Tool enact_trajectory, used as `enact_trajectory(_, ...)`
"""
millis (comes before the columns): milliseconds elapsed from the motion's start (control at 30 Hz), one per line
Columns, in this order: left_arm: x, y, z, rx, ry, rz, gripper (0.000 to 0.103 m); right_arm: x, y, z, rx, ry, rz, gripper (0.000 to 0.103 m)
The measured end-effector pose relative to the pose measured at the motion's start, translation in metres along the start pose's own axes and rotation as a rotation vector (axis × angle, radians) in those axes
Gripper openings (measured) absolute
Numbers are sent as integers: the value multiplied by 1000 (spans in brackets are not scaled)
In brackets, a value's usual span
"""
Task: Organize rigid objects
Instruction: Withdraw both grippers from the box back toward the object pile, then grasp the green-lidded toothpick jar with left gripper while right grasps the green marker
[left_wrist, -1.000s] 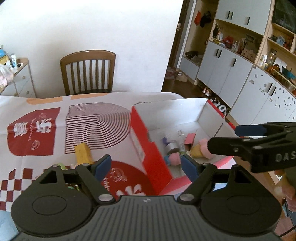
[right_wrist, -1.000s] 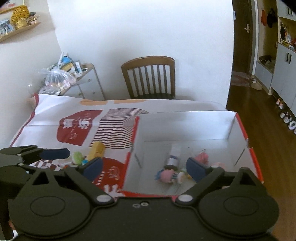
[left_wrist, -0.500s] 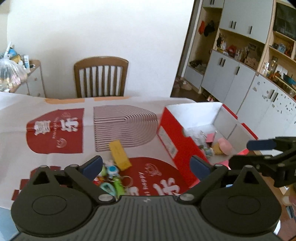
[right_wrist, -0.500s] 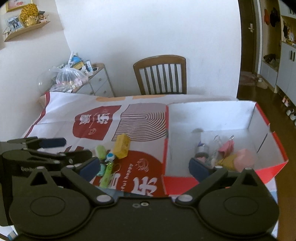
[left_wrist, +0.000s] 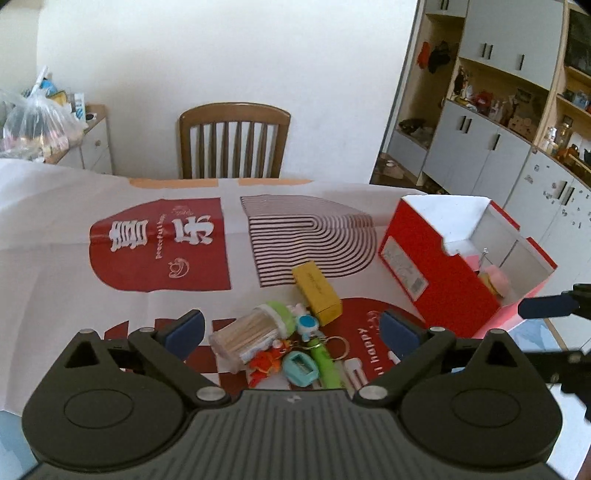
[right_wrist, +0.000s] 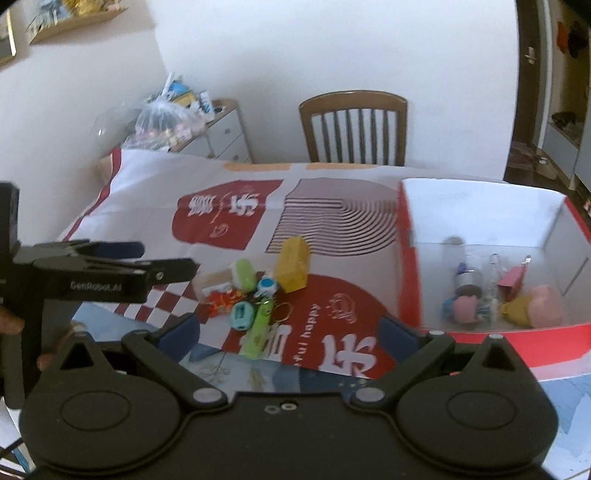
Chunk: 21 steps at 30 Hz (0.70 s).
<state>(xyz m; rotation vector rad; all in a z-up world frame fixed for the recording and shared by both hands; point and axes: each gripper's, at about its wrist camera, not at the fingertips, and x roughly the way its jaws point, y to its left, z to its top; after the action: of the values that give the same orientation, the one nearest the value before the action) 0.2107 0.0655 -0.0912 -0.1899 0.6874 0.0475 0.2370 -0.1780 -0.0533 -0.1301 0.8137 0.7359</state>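
Note:
A pile of small items lies on the tablecloth: a yellow box, a clear toothpick jar with a green lid, an orange figure, a teal keychain, a green stick and a blue-white figure. The pile also shows in the right wrist view, with the yellow box. A red cardboard box at the right holds several small toys. My left gripper is open and empty, just above the pile. My right gripper is open and empty, near the table's front edge.
A wooden chair stands behind the table. A drawer unit with a plastic bag is at the back left. Grey cabinets and shelves line the right wall. The red-and-white cloth covers the table.
Both grippers have swung left, away from the red box and toward the pile of small items. Both stay open and empty.

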Motion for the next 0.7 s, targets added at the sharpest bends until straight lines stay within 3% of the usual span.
enact_trajectory(333, 39, 35, -7, -31, 65, 68, 101, 49, 22, -6, -51, 72, -32, 98)
enact_trajectory(700, 80, 48, -14, -8, 120, 63, 101, 97, 35, -13, -114, 142, -64, 84)
